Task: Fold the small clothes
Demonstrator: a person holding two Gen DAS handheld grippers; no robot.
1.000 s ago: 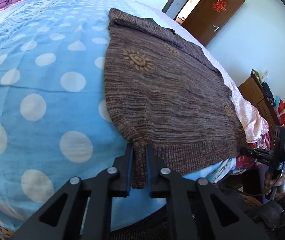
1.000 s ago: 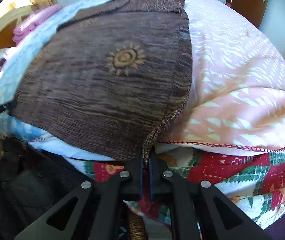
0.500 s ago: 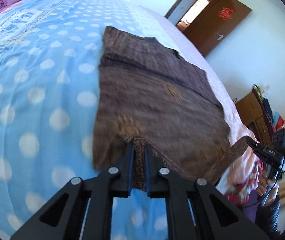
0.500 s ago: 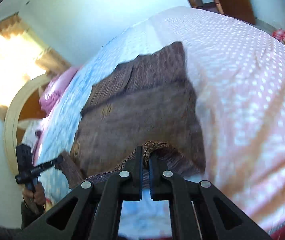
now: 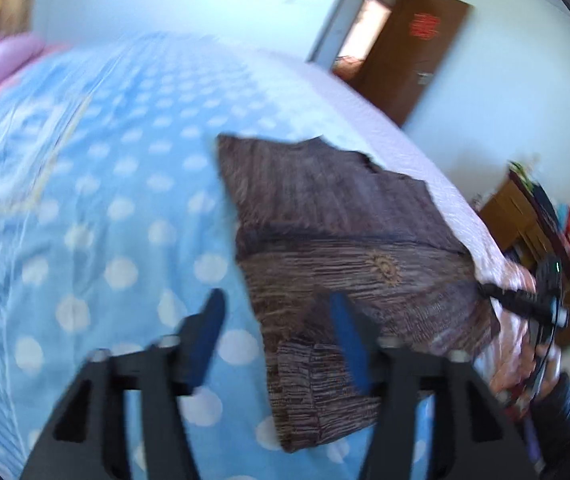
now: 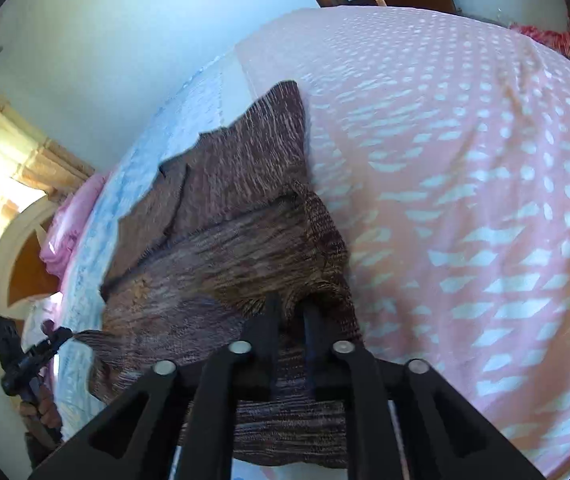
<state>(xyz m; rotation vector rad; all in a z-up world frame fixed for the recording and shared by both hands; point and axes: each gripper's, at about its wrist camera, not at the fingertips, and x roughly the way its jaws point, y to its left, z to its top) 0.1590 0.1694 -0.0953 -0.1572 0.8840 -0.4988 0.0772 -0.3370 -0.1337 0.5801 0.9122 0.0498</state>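
Note:
A brown knitted sweater with a sun motif lies on the bed, its lower half folded up over the upper half. My left gripper is open and empty above the sweater's left edge. In the right wrist view the sweater lies ahead, and my right gripper has its jaws slightly apart over the folded hem, with a small gap showing between the fingers. The other gripper shows at the edge of each view, the right one in the left wrist view and the left one in the right wrist view.
The bed has a blue polka-dot cover on the left and a pink patterned cover on the right. A pink pillow lies at the headboard. A brown door and a wooden cabinet stand beyond the bed.
Both grippers carried the sweater's hem up and forward over the body, folding it. The left gripper then opened and let go; the right gripper's jaws parted slightly.

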